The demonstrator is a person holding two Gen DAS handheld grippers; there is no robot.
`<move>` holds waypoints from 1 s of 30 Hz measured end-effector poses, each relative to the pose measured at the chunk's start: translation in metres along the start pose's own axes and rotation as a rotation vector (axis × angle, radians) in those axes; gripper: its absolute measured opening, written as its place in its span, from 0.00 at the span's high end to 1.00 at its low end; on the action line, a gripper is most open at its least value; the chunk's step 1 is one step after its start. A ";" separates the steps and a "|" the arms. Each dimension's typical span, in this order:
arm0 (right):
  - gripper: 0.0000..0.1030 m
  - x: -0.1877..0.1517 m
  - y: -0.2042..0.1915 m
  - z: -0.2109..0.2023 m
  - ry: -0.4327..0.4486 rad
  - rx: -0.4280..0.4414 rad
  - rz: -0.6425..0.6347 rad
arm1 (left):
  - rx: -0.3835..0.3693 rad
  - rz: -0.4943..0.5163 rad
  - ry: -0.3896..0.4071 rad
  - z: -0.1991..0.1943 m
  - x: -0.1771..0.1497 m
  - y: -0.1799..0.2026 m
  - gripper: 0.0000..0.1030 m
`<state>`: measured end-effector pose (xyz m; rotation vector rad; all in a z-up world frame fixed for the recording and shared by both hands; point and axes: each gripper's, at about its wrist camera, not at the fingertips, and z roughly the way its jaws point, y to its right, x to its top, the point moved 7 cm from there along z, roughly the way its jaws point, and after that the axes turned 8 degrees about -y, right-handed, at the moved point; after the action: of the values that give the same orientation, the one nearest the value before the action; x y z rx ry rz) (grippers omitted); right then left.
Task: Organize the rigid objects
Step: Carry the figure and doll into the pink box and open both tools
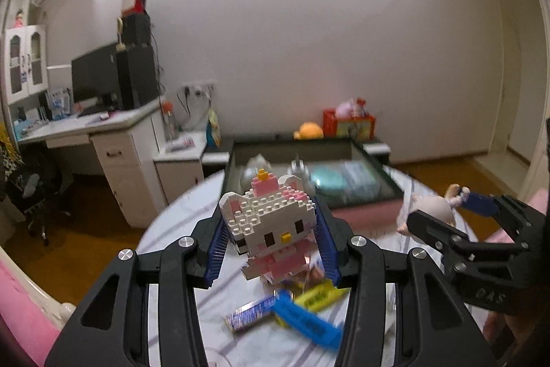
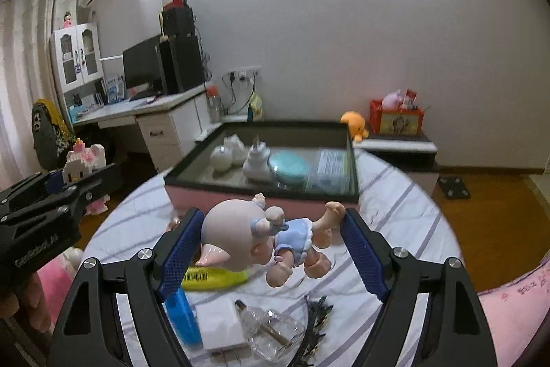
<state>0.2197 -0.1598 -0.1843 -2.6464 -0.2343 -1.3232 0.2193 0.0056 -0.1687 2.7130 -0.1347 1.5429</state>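
Two grips: left gripper (image 1: 271, 243) clamps white-pink brick-built cat figure (image 1: 271, 226), frame centre; right gripper (image 2: 275, 250) clamps bald blue-dressed plastic doll (image 2: 261, 239), centre.

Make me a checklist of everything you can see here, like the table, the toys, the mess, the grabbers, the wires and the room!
Surface: round table under a striped cloth.
Job's things: block cat in the left gripper; pig doll in the right gripper; tray behind already holds a white plug, a teal disc and a packet.
Clutter: blue bar, yellow bar, wrapped stick, white adapter, clear plastic piece.
Grippers: both lifted off the table, each shut on its toy.
Cables: wires at the wall socket.
Surroundings: desk, monitor, orange plush.
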 end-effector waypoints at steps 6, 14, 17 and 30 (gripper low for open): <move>0.20 0.017 -0.002 -0.013 0.051 -0.015 -0.026 | 0.043 0.005 0.076 -0.004 0.018 -0.003 0.54; 0.20 0.032 0.000 -0.011 0.072 -0.015 -0.036 | 0.050 0.014 0.098 0.005 0.034 -0.006 0.54; 0.20 0.039 0.001 -0.008 0.082 -0.012 -0.043 | 0.045 0.024 0.100 0.012 0.041 -0.003 0.54; 0.20 0.085 0.024 0.067 0.010 -0.041 -0.078 | -0.018 0.064 -0.066 0.124 0.058 0.004 0.54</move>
<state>0.3273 -0.1632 -0.1572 -2.6894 -0.3160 -1.3791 0.3542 -0.0090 -0.1824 2.7725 -0.2369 1.4606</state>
